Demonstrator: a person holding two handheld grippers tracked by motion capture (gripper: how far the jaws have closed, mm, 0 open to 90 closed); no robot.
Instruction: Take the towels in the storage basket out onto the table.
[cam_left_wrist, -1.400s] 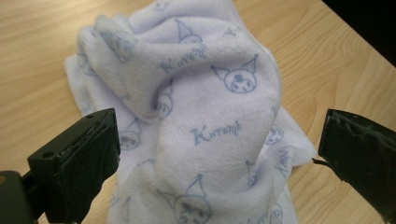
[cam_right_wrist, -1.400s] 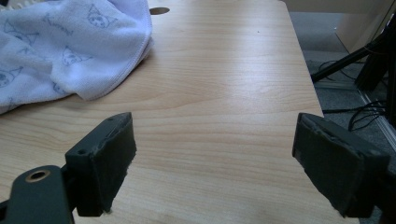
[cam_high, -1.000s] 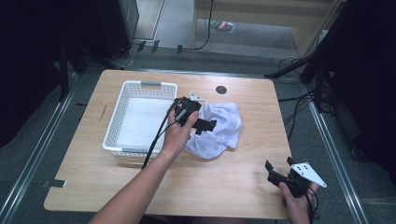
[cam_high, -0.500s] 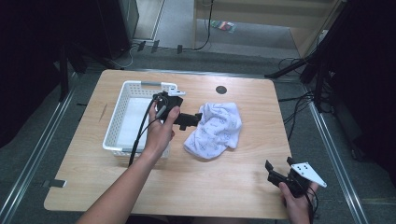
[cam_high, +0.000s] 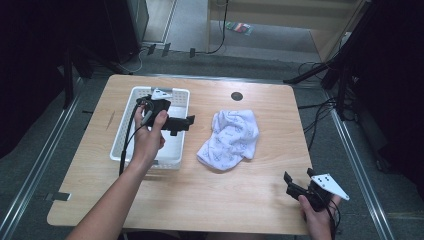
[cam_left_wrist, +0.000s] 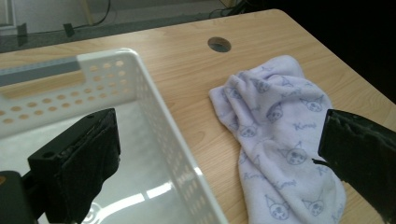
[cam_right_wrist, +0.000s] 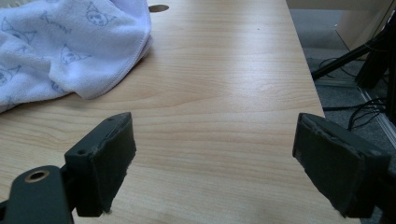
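1. One crumpled towel lies on the wooden table, just right of the white basket, its long axis running from far right to near left.
2. It is pale lavender, printed with small cat faces.
3. Left gripper hovers over the basket's right wall, jaws wide apart, empty.
4. Right gripper sits near the table's front right corner, jaws spread, holding nothing.
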